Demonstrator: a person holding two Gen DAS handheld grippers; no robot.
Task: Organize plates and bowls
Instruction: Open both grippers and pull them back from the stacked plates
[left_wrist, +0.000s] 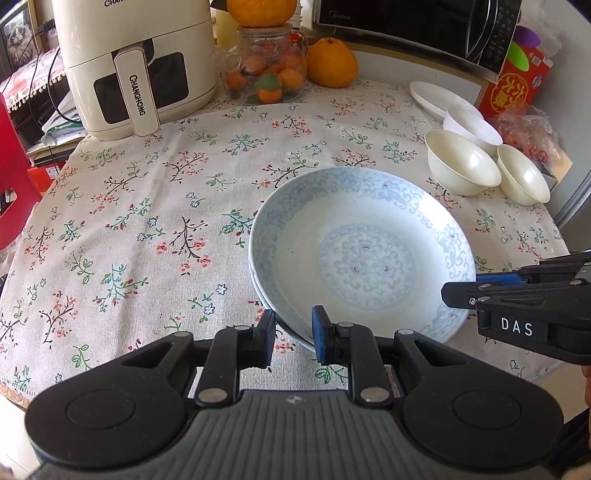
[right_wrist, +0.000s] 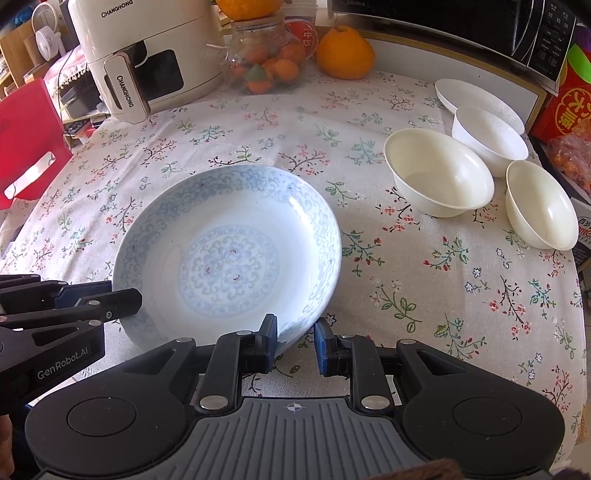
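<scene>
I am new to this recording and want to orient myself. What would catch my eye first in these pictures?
First the blue-patterned plate, large in the middle of the floral tablecloth, with the left gripper and right gripper clamped on its near rim from either side. Next, three cream bowls clustered at the right, and the white air fryer behind at the left.

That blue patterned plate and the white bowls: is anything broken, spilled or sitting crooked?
Nothing stands out. The blue patterned plate looks whole, lying on the floral tablecloth, seemingly atop a second plate. The three white bowls stand upright and empty beside a white plate. No spills or chips show.
</scene>
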